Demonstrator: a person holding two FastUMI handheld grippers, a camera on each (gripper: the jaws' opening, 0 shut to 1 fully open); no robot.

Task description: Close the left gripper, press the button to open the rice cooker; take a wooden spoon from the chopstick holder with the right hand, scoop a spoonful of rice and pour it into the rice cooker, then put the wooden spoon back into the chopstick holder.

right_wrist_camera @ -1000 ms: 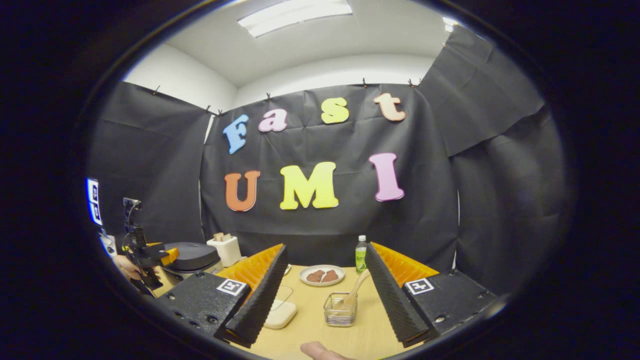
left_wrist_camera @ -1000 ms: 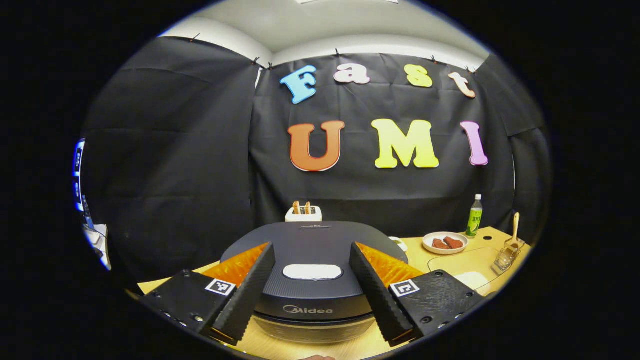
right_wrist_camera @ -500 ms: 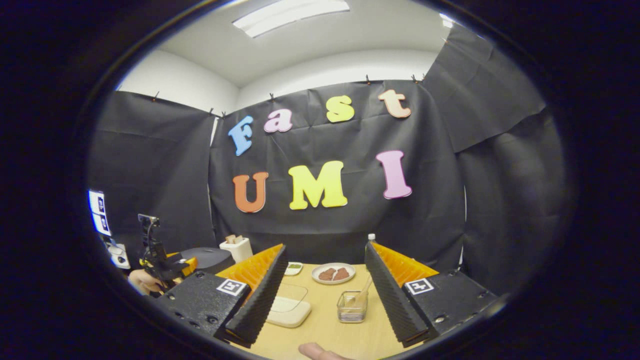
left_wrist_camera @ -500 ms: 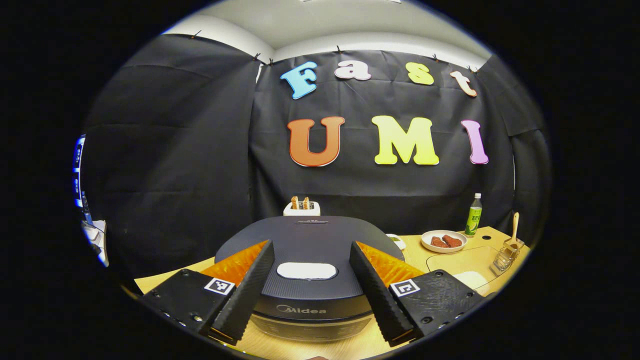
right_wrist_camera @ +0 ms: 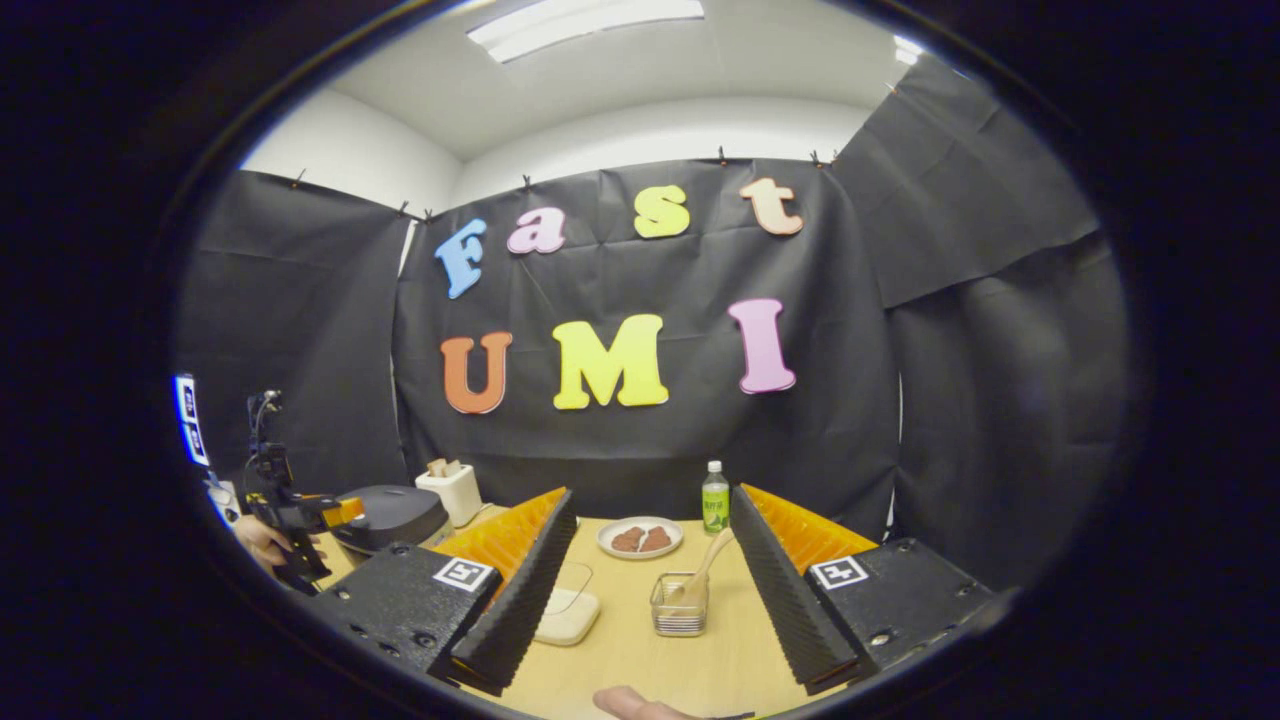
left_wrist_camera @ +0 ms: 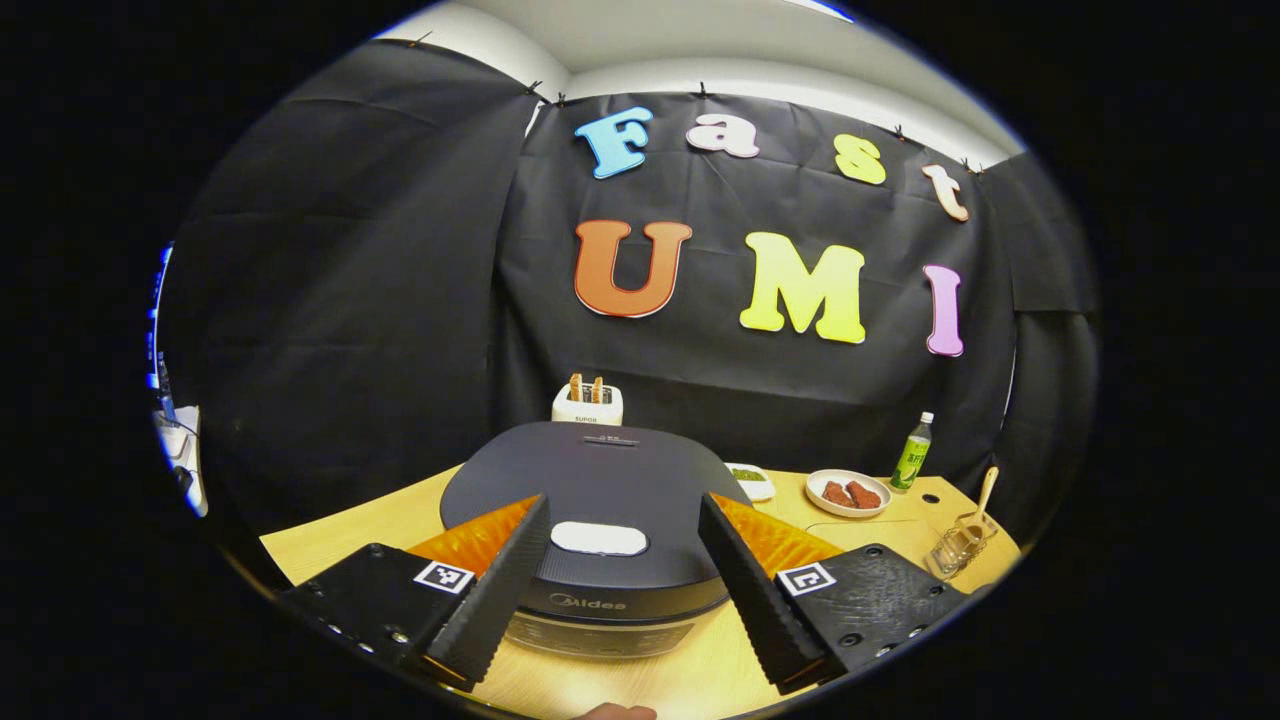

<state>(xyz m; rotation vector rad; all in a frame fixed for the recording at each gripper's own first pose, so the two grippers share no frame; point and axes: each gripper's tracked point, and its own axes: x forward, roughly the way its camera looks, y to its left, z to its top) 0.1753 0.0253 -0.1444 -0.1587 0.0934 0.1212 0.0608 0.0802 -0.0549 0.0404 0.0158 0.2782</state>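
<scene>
I have the left gripper [left_wrist_camera: 622,588] poised just in front of the dark, round-lidded rice cooker [left_wrist_camera: 590,480], its two fingers spread wide with nothing between them. The cooker's pale oval button [left_wrist_camera: 599,538] sits on the front of the lid, framed in the gap between my fingers; the lid is down. Behind the cooker stands a small white toaster [left_wrist_camera: 587,404] with two slices poking up.

My right gripper [right_wrist_camera: 652,608] is likewise wide open and holding nothing, held above the light wooden table [right_wrist_camera: 640,660]. Straight ahead of it, between the fingers, is the clear, wire-framed chopstick holder [right_wrist_camera: 679,605] with the pale wooden spoon [right_wrist_camera: 704,571] leaning in it, handle tilted up to the right. To the left of the holder lies a clear lidded container of white rice [right_wrist_camera: 566,614] (I think it is rice, the contents are only a pale patch). Farther back are a white plate of brown food pieces [right_wrist_camera: 640,537] and a green plastic bottle [right_wrist_camera: 715,499]. In the right gripper view the left gripper appears far off by the cooker, held in a hand [right_wrist_camera: 262,540].
</scene>
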